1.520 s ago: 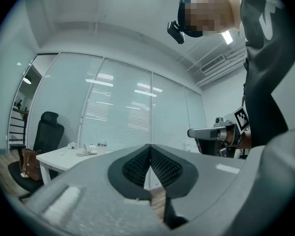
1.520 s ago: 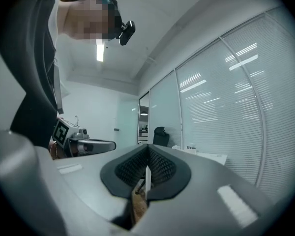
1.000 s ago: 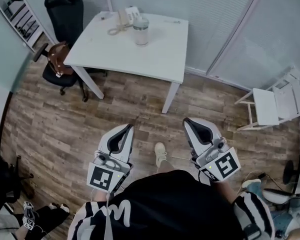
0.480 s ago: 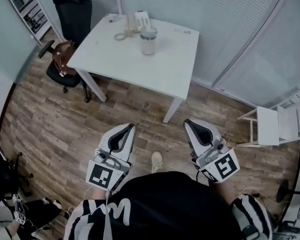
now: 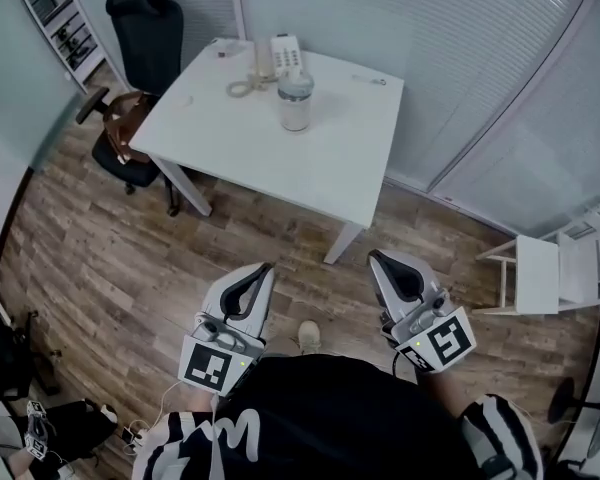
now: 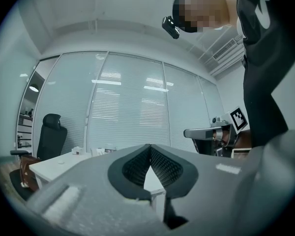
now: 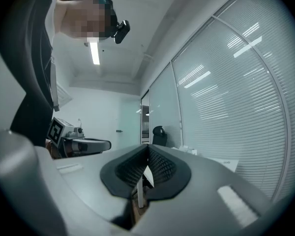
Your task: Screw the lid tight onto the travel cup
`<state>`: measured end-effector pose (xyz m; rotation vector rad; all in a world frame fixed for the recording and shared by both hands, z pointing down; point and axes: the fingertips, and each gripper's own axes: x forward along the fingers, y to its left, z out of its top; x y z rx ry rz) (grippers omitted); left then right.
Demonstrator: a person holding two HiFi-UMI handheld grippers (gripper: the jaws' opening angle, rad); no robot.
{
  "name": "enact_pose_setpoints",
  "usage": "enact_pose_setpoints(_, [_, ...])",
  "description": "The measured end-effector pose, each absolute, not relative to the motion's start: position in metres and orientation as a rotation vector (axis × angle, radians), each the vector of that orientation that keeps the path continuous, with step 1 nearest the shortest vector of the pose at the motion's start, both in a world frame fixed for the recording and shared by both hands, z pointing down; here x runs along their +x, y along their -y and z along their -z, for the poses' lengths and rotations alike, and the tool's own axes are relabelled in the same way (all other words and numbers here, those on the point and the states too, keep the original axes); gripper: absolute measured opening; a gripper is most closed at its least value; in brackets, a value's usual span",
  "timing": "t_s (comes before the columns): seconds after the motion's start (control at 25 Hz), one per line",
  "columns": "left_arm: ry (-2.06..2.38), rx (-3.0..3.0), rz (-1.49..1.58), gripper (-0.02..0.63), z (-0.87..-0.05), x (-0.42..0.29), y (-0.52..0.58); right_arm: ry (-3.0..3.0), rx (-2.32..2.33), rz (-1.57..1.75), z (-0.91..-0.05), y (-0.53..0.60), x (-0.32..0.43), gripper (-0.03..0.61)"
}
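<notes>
Both tongs are closed with nothing in them: left gripper (image 5: pixel 267 267) and right gripper (image 5: pixel 374 256) have their jaws pressed together, the ribbed dark pads meeting. They are held low in front of the person, pointing toward the white table (image 5: pixel 325 168) and well apart from it.

The travel cup (image 5: pixel 294 106) stands upright on the far part of the table, near a desk phone (image 5: pixel 288 50). The lid (image 5: pixel 294 76) sits on top (seated or only resting, can't tell from here).

Handling, as a guess:
- The cup is a plain cylinder with a pale smooth wall, likely hard plastic or coated steel.
- It looks stiff, light if empty, and easy to tip or spin on the slick tabletop.
- One gripper should clamp mid-body, below the lid.
- The other should take the lid across its rim, where it's rounder and greyer.
- The smooth wall may slip under torque, so squeeze firmly.

The floor is wood plank, and a black office chair (image 5: pixel 145 28) stands at the table's far left.
</notes>
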<state>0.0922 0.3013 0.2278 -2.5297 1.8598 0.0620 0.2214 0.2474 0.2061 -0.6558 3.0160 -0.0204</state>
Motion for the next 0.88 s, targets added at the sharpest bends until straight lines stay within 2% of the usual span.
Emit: enact_pose_setpoints(0.88, [-1.912, -2.575, -0.136, 0.003, -0.241, 0.096, -0.275, -3.028, -0.577, 0.092, -0.218, -0.223, 0.217, 0.0])
